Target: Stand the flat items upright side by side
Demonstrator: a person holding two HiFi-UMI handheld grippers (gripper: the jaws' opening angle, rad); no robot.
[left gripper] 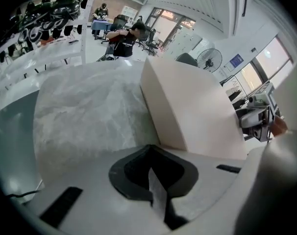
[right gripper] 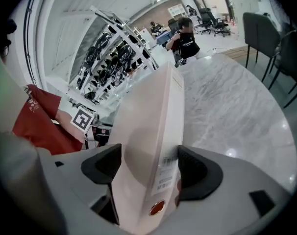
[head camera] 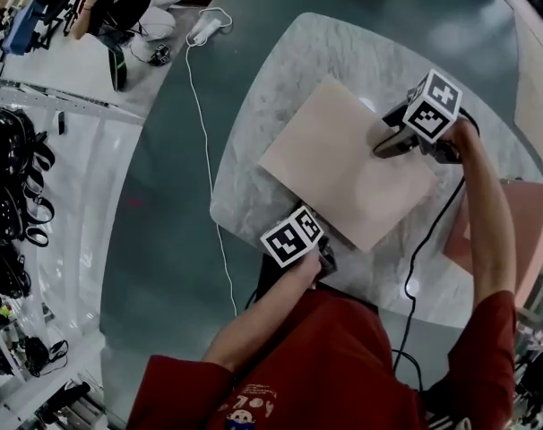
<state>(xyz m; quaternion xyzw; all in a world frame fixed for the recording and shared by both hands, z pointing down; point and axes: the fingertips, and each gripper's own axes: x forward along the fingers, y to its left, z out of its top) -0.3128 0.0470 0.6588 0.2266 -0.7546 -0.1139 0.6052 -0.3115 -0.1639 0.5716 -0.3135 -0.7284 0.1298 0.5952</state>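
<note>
Head view: pale pink flat rectangular box [head camera: 343, 164] over the round white marble table [head camera: 280, 79], with the right gripper [head camera: 386, 143] at its far edge and the left gripper [head camera: 327, 260] by its near corner. Right gripper view alone shows both dark pads clamped on the box's narrow edge, beside a white printed label [right gripper: 164, 173] and a red round dot [right gripper: 157, 207]. Left gripper view: pads drawn together, only a thin pale sliver between them, box just beyond

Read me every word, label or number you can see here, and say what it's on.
No text reads clearly.
White label on the flat box: print too blurred.
Orange print on the red shirt: too small to read.
Blue wall sign: too small.
Marker cubes: square codes, no words.
</note>
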